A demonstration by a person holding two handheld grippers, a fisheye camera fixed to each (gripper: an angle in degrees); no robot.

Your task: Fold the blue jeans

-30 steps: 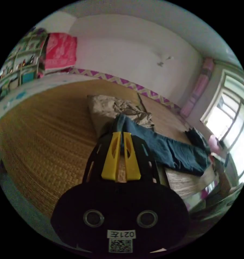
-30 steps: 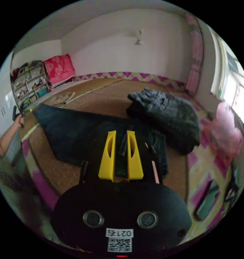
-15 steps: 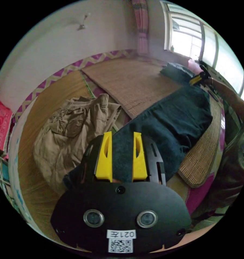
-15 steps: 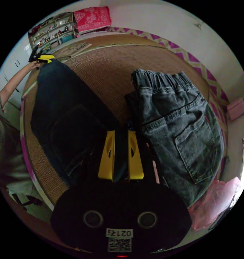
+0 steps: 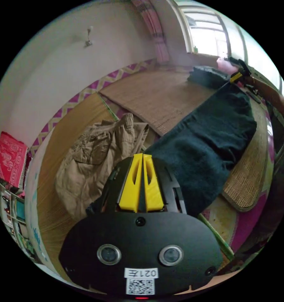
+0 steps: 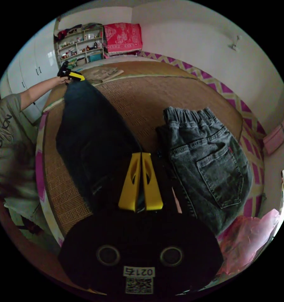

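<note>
Left gripper view showed the left gripper (image 5: 143, 157) with its yellow jaws pressed together on the near end of the jeans (image 5: 204, 141), a thin edge of the dark cloth caught between them. The jeans ran from there across the mat (image 5: 167, 94) to the right gripper (image 5: 235, 76), which met their far end; whether that one was pinching cloth could not be told from so far off. A crumpled tan garment (image 5: 95, 163) lay on the mat just beside the near end of the jeans.

Right gripper view gave the same stretch from the other end. The right gripper (image 6: 141, 156) had its jaws nearly closed with dark cloth in the narrow gap, so it appeared clenched on the jeans (image 6: 91, 138). They reached away over the mat (image 6: 148, 94) to the left gripper (image 6: 72, 75), held in a hand (image 6: 64, 80). Folded grey jeans (image 6: 208, 170) sat on the mat just beside the right gripper, apart from the held pair, and a pink bag (image 6: 248, 239) lay beyond the mat's edge.

Judging by the sag between the two ends, the denim was soft but fairly heavy; it would drape and drag against the woven mat rather than slide. A hold at the two ends looked right for laying it flat. Thick seams and hems should give the jaws surer purchase than a single layer of cloth.
</note>
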